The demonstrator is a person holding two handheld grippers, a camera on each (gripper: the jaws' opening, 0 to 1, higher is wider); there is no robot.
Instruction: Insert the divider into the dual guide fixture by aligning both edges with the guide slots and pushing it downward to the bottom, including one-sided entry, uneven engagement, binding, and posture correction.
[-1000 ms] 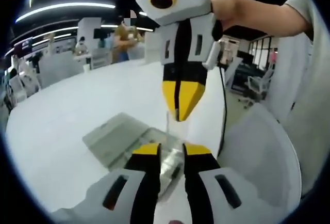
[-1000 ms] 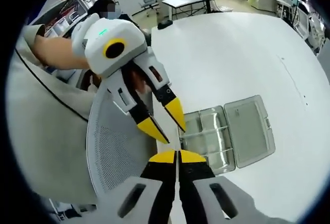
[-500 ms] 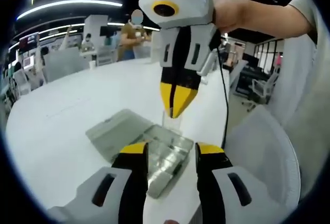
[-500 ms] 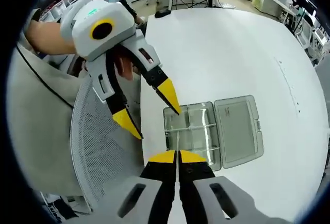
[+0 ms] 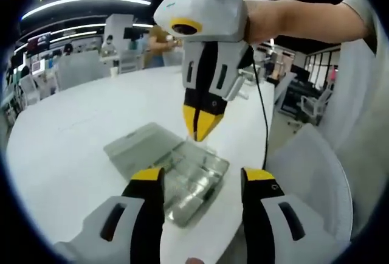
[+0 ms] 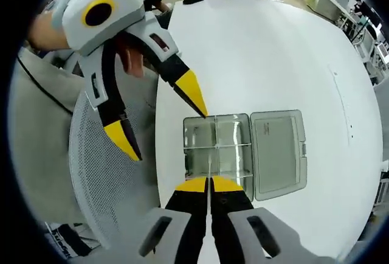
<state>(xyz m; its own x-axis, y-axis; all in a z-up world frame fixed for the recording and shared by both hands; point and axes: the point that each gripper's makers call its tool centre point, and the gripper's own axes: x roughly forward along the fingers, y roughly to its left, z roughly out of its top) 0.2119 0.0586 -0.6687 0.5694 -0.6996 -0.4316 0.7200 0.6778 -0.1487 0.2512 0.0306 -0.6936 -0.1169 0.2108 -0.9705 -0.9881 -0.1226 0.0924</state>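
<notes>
- In the right gripper view, the right gripper is seen at the bottom centre, its yellow-tipped jaws clamped on a thin clear divider that stands edge-on above the tips.
- The clear plastic box is seen at the centre of that view on the white table, with its lid laid open flat to the right.
- The left gripper is seen at the upper left, its jaws spread wide apart, one tip just at the box's upper left corner.
- In the left gripper view, the box lies between the left gripper's parted jaws, with the right gripper pointed down over it.
</notes>
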